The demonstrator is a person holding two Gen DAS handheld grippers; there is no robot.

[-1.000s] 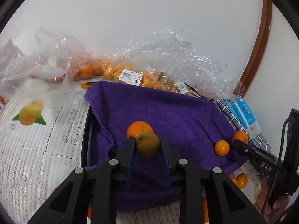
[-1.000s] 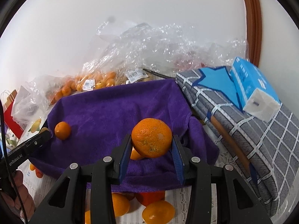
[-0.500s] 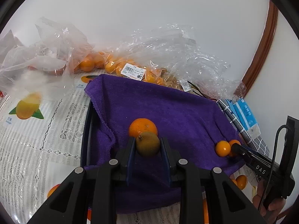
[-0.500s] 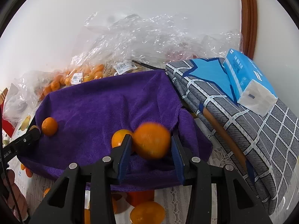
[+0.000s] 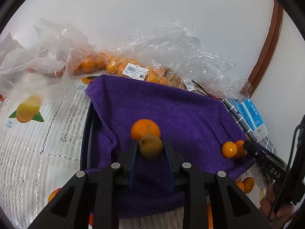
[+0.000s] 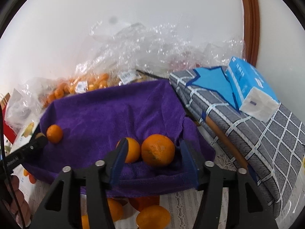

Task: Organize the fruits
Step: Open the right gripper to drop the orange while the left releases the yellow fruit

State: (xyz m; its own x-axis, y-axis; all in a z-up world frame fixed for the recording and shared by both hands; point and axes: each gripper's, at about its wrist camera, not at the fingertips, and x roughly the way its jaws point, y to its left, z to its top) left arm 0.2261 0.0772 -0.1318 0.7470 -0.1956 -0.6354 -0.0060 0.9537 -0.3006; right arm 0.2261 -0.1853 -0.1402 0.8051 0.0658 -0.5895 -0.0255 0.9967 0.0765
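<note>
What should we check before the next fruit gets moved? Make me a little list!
1. Right tongs let go of the big orange: ok, the tongs are opening and a gap shows on both sides.
2. Big orange resting on the purple towel: ok, beside a smaller orange.
3. Left tongs gripping the brown fruit: ok, pads press both sides.
4. Free towel space for the brown fruit: ok, bare towel lies past the orange just ahead.
5. Brown fruit clear of that orange: cannot tell, they overlap in view.
6. All loose fruit sorted: not ok, oranges lie off the towel.
</note>
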